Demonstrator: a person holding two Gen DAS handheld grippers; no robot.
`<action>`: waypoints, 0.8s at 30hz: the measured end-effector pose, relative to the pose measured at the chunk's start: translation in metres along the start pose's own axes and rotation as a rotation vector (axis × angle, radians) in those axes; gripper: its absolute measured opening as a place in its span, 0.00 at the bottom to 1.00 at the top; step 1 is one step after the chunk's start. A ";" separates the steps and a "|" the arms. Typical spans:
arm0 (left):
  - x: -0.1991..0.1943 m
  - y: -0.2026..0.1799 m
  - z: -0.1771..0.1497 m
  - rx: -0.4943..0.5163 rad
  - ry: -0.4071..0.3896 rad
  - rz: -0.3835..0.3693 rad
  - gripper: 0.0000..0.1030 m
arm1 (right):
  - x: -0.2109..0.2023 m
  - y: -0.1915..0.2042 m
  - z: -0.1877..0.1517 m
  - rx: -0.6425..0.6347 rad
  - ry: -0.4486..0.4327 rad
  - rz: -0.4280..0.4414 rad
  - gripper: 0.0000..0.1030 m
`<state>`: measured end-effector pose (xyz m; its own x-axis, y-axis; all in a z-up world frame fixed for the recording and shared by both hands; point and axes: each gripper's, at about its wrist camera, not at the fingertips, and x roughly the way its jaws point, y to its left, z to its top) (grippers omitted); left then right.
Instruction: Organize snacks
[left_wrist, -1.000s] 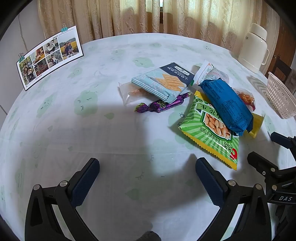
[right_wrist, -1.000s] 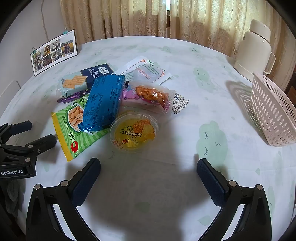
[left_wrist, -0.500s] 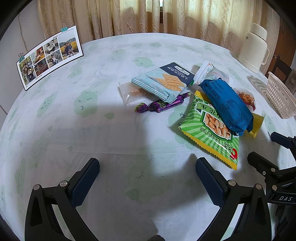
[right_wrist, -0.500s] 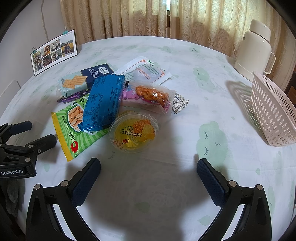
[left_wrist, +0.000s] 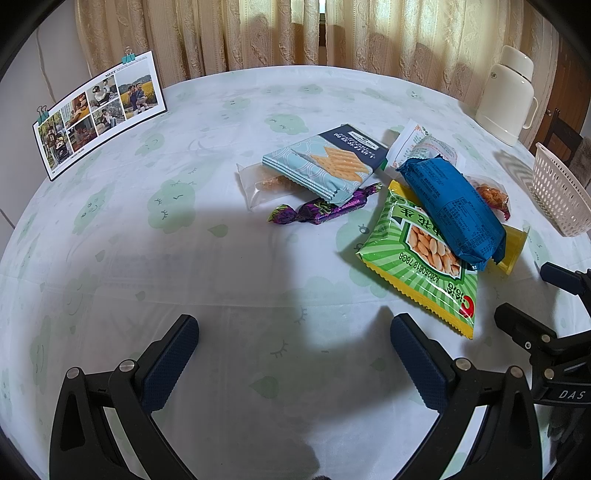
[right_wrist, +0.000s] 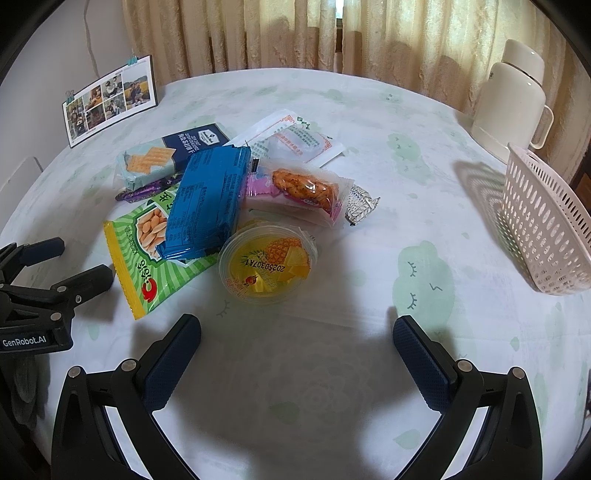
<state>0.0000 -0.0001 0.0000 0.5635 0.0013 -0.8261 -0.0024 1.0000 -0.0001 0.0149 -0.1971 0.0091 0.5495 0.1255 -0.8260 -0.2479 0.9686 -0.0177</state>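
- Two hand-held grippers hover over the counter (right_wrist: 369, 122), each with jaws spread wide and nothing between them: the left hand-held gripper (left_wrist: 293, 363) and the right hand-held gripper (right_wrist: 295, 363).
- Snack pile, right wrist view: at 11 o'clock from the right hand-held gripper, apart from its fingertips.
- Pineapple jelly cup (right_wrist: 267, 264) lies nearest, just beside the green peanut bag (right_wrist: 147, 254).
- Blue packet (right_wrist: 207, 201) rests across the peanut bag; cracker pack (right_wrist: 162, 158) lies beyond it.
- Left wrist view: the peanut bag (left_wrist: 421, 266) lies at 1 o'clock from the left hand-held gripper, the purple candy (left_wrist: 325, 208) at 12 o'clock.
- White basket (right_wrist: 546, 221) stands at 2 o'clock, well apart from the pile.
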 end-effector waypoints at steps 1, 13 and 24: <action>0.000 0.000 0.000 0.000 0.000 0.000 1.00 | -0.002 0.001 0.002 -0.001 0.002 0.000 1.00; 0.000 0.000 0.000 0.001 0.000 0.000 1.00 | -0.001 -0.002 -0.003 -0.104 0.002 0.084 1.00; 0.000 0.000 0.000 0.001 0.000 -0.001 1.00 | 0.000 -0.002 -0.004 -0.105 0.005 0.075 1.00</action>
<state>-0.0001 0.0001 0.0000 0.5638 0.0003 -0.8259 -0.0014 1.0000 -0.0005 0.0127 -0.1999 0.0065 0.5222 0.1951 -0.8302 -0.3707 0.9286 -0.0149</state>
